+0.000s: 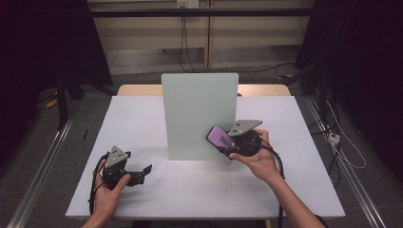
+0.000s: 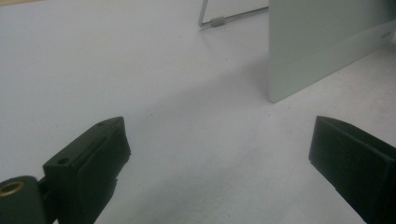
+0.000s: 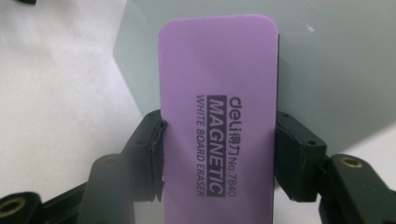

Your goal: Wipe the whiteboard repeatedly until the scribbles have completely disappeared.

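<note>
Got the purple eraser [image 3: 217, 121] clamped in my right claw [image 1: 227, 142], right at the upright whiteboard [image 1: 199, 114]. I'd say keep the pad flat and press evenly. Left claw [image 2: 219, 163] sits wide open, empty, over the surface [image 1: 142, 118].

Your high view looks forward and down on the whole table [image 1: 142, 118], board [image 1: 199, 114] at 12 o'clock. Your left gripper view skims low, facing that board [image 2: 322, 42] at 1 o'clock. Your right gripper view sits close against the same board [image 3: 336, 70].
</note>
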### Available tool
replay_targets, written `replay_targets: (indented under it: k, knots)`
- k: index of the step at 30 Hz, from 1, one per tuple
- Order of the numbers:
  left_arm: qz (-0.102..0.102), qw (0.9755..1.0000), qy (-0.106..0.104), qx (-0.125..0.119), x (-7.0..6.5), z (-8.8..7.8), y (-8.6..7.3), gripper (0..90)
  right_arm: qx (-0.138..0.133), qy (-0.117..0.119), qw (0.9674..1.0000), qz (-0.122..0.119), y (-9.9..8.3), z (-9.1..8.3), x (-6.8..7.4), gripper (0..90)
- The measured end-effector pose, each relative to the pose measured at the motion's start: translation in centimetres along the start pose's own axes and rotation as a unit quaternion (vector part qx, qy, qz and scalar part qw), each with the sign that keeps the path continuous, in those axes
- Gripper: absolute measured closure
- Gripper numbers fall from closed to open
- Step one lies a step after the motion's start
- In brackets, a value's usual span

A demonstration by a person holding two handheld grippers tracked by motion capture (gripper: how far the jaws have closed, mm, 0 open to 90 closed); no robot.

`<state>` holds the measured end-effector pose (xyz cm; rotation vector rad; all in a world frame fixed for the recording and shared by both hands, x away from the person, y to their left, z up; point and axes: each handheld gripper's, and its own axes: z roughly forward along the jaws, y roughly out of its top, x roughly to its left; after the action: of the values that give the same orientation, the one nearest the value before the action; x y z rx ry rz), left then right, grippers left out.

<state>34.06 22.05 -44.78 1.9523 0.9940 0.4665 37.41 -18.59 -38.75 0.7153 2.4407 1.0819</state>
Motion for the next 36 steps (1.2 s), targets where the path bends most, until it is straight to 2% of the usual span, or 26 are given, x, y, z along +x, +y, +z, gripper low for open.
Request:
replay_targets:
  k: [5, 11, 16, 26, 33, 36]
  knots:
    - [0.0, 1.0, 0.001, 0.003, 0.0, 0.1, 0.0, 4.7, -0.025, -0.019, 0.9994, 0.015, 0.6, -1.5, -1.2, 41.8]
    - [-0.004, 1.0, 0.001, 0.001, 0.0, 0.0, -0.1, 4.7, -0.024, -0.019, 0.9995, 0.013, 0.3, -1.1, -0.9, 41.8]
    - [0.001, 1.0, 0.001, 0.002, 0.0, 0.0, 0.0, 4.7, -0.01, -0.004, 0.9999, 0.006, -0.3, 0.2, 0.2, 41.8]
    - [0.006, 1.0, 0.002, 0.002, -0.2, -0.1, 0.1, 4.7, 0.008, 0.022, 0.9994, -0.024, -1.0, 2.4, 1.7, 41.8]
    - [0.006, 1.0, 0.002, 0.001, -0.1, -0.1, 0.1, 4.7, 0.019, 0.041, 0.9987, -0.026, -1.0, 3.3, 2.2, 41.8]
    - [0.005, 1.0, 0.001, 0.001, -0.1, -0.1, 0.1, 4.7, 0.019, 0.056, 0.9982, -0.013, -1.0, 3.3, 2.2, 41.7]
